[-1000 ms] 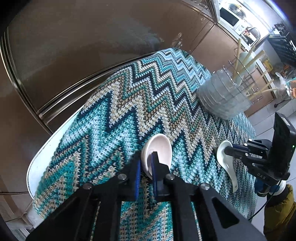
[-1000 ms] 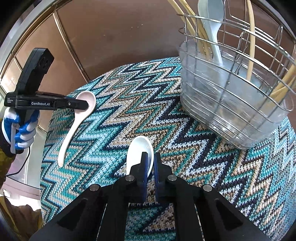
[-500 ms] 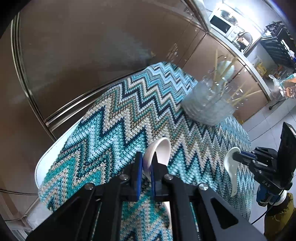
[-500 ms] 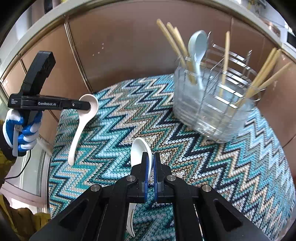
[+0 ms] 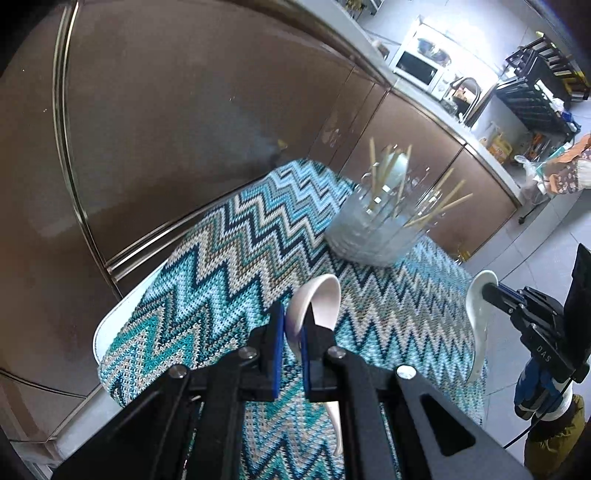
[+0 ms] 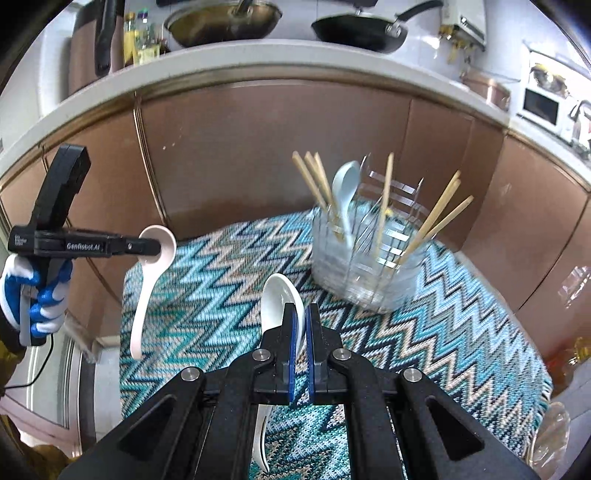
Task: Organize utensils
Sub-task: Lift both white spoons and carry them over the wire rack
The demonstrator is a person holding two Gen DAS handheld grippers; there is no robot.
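My left gripper [image 5: 293, 328] is shut on the bowl rim of a white ceramic spoon [image 5: 325, 299], held in the air with the handle hanging down; it also shows in the right wrist view [image 6: 155, 258]. My right gripper [image 6: 301, 321] is shut on a second white ceramic spoon [image 6: 275, 299], also lifted, seen at the right of the left wrist view [image 5: 476, 314]. A wire utensil basket [image 6: 365, 258] with a clear liner stands at the table's far side, holding several chopsticks and one white spoon [image 6: 345, 188].
The small table carries a blue zigzag knitted cloth [image 6: 424, 339]. Brown cabinet doors [image 6: 258, 155] rise just behind it. Pans sit on the counter above [image 6: 354, 29]. A microwave [image 5: 417, 66] stands far off.
Both grippers have risen with their spoons, lifting them clear off the cloth. The basket now sits lower and farther away in both views.
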